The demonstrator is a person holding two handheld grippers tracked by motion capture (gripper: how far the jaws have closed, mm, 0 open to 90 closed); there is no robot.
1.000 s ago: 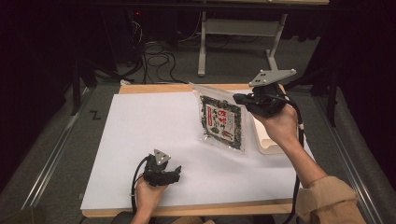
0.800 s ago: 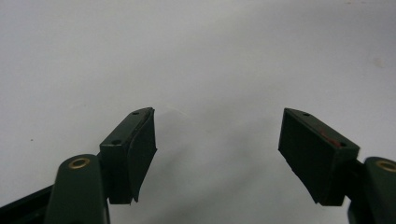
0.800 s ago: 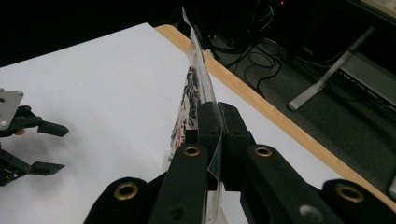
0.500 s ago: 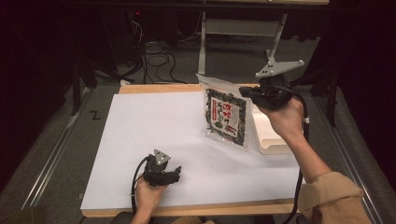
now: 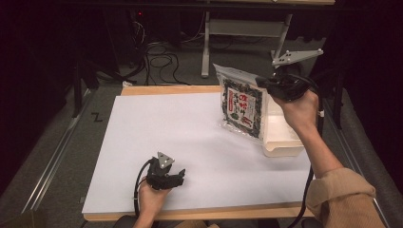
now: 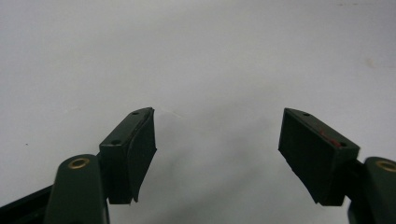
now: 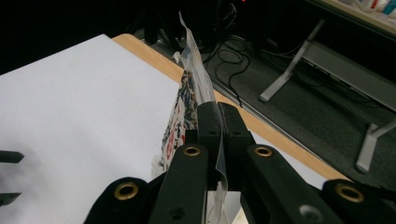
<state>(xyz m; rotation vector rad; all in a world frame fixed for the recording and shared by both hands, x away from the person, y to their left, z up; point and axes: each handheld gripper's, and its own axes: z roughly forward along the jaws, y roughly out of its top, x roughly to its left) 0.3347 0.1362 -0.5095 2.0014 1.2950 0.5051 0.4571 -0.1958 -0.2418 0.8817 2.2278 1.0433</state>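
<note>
Snack bag lifted at two o'clock.
Right gripper pinches its top edge (above the white tray); left gripper rests wide open at six o'clock.

Left tool sits low at the near edge of the surface, held in the left hand that enters from the bottom of the high view, wrist straight, cable looping off its left side. Its jaws stand wide apart in the left gripper view, nothing between the pads. Right tool is raised on the far right, gripped by the right hand, forearm angled up out of a tan sleeve, grey three-cornered plate on top. Its jaws are pressed together in the right gripper view, clamping a thin edge.
</note>
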